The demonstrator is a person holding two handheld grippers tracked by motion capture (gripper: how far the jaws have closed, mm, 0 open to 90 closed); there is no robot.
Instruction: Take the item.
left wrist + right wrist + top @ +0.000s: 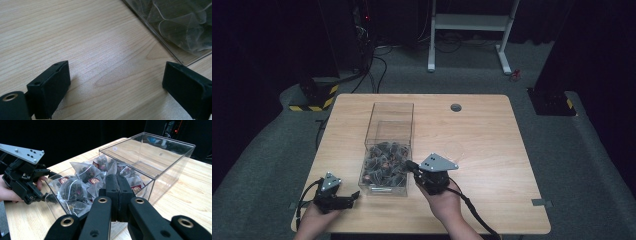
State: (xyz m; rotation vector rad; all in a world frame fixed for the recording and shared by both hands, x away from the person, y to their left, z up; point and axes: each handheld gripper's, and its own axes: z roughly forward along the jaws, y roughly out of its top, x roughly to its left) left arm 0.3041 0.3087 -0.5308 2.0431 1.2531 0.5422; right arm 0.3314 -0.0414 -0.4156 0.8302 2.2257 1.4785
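tea bags (82, 182), pyramid-shaped in clear wrappers, are heaped in the near end of the clear plastic box (388, 150), which stands on the wooden table (492, 150). the right gripper (117, 185) sits at the box's near right wall, jaws pressed together with nothing between them that i can make out. the left gripper (348, 199) rests low on the table just beside the box's near left corner, jaws spread wide and empty.

judging by this, the step is picking out one bag. to do it well, i would spread the right jaws before dipping over the box rim, aim for a single top bag at its peak or edge rather than the heap, and close gently so the wrapper does not tear. the left gripper could steady the box wall.
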